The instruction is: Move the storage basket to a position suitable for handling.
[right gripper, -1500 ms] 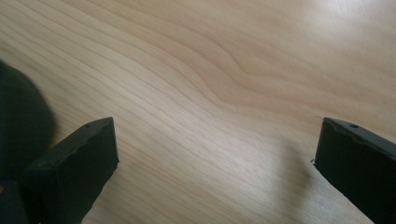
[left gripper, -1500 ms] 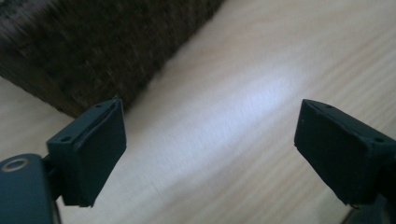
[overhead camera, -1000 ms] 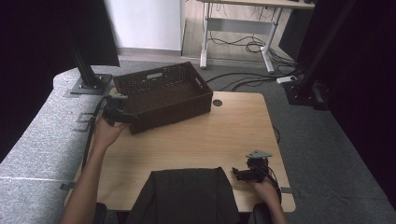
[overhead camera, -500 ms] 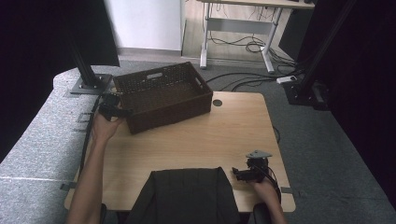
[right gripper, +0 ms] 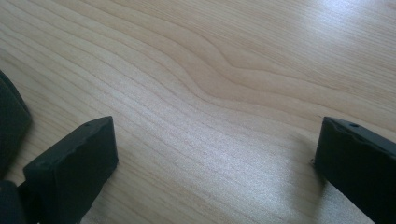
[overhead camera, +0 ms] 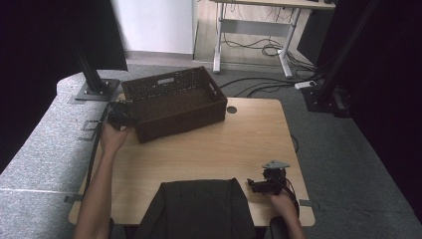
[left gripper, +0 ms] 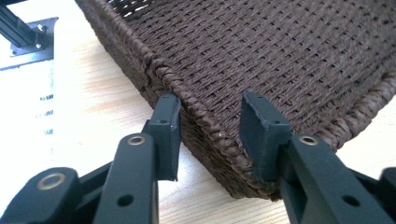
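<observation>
A dark brown woven basket (overhead camera: 184, 122) stands at the back left of the wooden table (overhead camera: 224, 144). My left gripper (overhead camera: 123, 116) is at the basket's left end. In the left gripper view the braided rim of the basket (left gripper: 289, 51) runs between the jaws of the left gripper (left gripper: 210, 126). One finger (left gripper: 166, 126) lies against the outer wall and the other finger (left gripper: 261, 135) is inside, a little off the weave. These jaws have just been closing. My right gripper (overhead camera: 255, 186) rests open at the table's front right, and its jaws (right gripper: 215, 154) stand wide over bare wood.
A dark garment (overhead camera: 196, 209) covers the table's front middle. A round cable hole (overhead camera: 232, 109) sits right of the basket. A black post on a base plate (overhead camera: 94, 87) stands beyond the table's back left corner. Grey carpet surrounds the table.
The left hand has shifted slightly and sunk at the basket's left end. The right hand and the basket have stayed put.
</observation>
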